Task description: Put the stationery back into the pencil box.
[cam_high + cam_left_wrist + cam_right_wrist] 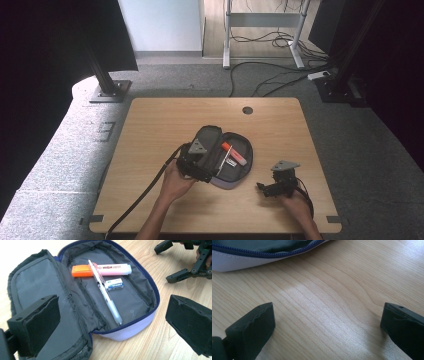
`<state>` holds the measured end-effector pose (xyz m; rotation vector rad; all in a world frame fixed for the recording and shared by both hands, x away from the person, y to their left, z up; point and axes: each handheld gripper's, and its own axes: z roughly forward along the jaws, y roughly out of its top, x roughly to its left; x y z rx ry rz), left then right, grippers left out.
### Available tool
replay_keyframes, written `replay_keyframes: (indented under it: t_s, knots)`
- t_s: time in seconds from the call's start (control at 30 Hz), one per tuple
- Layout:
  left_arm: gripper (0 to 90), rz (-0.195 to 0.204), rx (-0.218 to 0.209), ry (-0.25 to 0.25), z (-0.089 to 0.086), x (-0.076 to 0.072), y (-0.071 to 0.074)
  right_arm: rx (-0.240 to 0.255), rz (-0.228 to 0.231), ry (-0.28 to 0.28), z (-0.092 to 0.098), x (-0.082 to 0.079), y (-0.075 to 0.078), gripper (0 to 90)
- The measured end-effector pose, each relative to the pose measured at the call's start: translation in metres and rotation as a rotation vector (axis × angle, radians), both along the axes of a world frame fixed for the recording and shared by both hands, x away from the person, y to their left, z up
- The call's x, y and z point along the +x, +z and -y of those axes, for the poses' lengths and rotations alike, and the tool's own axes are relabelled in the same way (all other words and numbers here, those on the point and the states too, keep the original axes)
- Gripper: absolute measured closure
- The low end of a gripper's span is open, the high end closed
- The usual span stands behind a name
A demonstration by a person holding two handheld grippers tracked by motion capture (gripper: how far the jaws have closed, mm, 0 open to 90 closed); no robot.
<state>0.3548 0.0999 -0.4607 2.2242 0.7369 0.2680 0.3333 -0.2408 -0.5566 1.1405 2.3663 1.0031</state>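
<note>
The open pencil case (227,160) lay at the middle of the wooden table (165,120), its lid folded back toward the person's left. In the left gripper view its tray (125,297) held three items: a highlighter (105,270) set crosswise at the far end, an eraser (114,284) just beside it, and a pen (106,296) lying on top of the highlighter, its long axis running down the tray toward the camera.

The left gripper (196,161) stood over the lid side of the case. Its jaws were spread wide with nothing between the pads; one jaw sat above the lid lining (37,287), the other above bare wood past the case's near rim. The pen lay ahead of this gripper, between the lines of the two jaws but well short of the pads.

The right gripper (280,182) rested apart on the table to the right of the case, jaws likewise wide and empty, with the case's zipped edge (262,253) at the top of its view. In judgement, the left gripper was the nearer to the contents, and the pen's end-on lie would call for a turned wrist.
</note>
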Motion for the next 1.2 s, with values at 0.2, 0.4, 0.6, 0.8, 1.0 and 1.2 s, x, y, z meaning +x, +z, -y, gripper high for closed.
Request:
replay_keyframes:
  t_s: [0.2, 0.4, 0.6, 0.8, 1.0, 1.2]
  knots:
    - [0.0, 0.013, -0.009, 0.008, -0.009, -0.007, -0.001, 0.0, 0.0, 0.0, 0.0, 0.0, 0.0, 0.0]
    - [0.0, 0.019, -0.012, 0.028, -0.022, -0.014, -0.005, 0.0, 0.0, 0.0, 0.0, 0.0, 0.0, 0.0]
    - [0.0, 0.025, -0.004, 0.038, -0.033, -0.021, -0.006, 0.0, 0.0, 0.0, 0.0, 0.0, 0.0, 0.0]
    - [0.0, 0.034, 0.001, 0.043, -0.044, -0.029, -0.004, 0.0, 0.0, 0.0, 0.0, 0.0, 0.0, 0.0]
    - [0.0, 0.042, 0.004, 0.059, -0.056, -0.036, -0.006, 0.0, 0.0, 0.0, 0.0, 0.0, 0.0, 0.0]
    - [0.0, 0.045, -0.007, 0.077, -0.068, -0.042, -0.013, 0.0, 0.0, 0.0, 0.0, 0.0, 0.0, 0.0]
